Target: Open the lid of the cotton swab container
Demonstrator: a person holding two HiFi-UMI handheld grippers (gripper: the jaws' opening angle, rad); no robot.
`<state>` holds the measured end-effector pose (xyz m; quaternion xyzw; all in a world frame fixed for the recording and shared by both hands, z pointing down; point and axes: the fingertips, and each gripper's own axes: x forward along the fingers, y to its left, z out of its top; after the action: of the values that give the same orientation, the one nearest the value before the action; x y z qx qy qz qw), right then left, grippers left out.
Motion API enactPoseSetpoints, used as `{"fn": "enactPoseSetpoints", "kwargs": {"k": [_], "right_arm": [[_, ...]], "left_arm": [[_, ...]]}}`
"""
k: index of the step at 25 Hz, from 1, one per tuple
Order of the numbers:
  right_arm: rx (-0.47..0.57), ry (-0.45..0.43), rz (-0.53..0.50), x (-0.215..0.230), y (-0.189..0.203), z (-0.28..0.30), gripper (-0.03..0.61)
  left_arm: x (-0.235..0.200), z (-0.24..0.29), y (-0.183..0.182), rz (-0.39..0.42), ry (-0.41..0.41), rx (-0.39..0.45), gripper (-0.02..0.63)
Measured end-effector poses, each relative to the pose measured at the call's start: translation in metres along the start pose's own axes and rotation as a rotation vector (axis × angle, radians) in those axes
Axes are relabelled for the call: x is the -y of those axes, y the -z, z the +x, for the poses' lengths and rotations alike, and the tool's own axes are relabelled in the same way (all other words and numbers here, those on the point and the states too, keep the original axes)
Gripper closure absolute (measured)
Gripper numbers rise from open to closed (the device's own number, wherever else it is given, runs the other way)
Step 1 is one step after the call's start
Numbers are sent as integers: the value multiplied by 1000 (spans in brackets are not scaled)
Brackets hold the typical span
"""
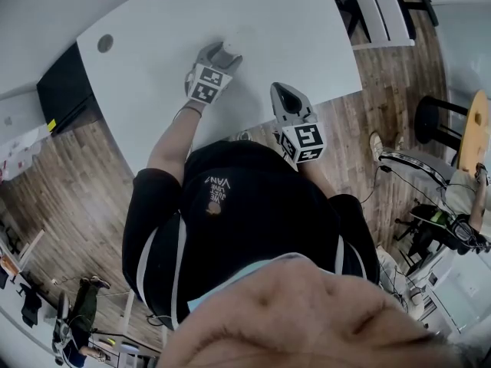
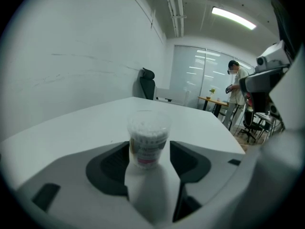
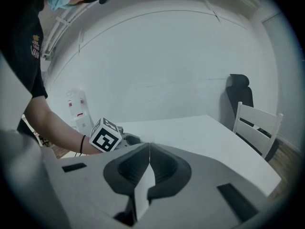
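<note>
The container [image 2: 148, 138] is seen standing upright on the white worktop [image 1: 153, 44], far left, between the widely parted jaws of the left hand-held gripper [image 1: 221, 54], and is not clamped. The right hand-held gripper [image 3: 148, 149] is held nearer and to the right, its jaws pressed together and empty.

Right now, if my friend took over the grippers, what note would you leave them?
The left gripper is open, jaws either side of the container, not pressing it.
The right gripper is shut and empty, over the table's near edge.
The container stands upright on the table; the lid looks still on.
Done: left gripper lined up.
Left to do: grip the container, then open the lid.
</note>
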<state>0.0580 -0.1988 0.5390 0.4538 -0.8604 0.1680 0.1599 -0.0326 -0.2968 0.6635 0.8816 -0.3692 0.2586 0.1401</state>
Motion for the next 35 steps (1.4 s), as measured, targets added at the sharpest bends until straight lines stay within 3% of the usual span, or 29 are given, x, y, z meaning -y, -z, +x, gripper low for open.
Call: {"fn": "enactPoseSetpoints", "kwargs": {"k": [20, 35], "right_arm": [[1, -5, -2, -3, 0, 2, 566], [51, -22, -45, -6, -21, -1, 566]], "left_arm": [[-6, 5, 7, -41, -33, -44, 370], [-1, -17, -20, -10, -43, 15, 371]]}}
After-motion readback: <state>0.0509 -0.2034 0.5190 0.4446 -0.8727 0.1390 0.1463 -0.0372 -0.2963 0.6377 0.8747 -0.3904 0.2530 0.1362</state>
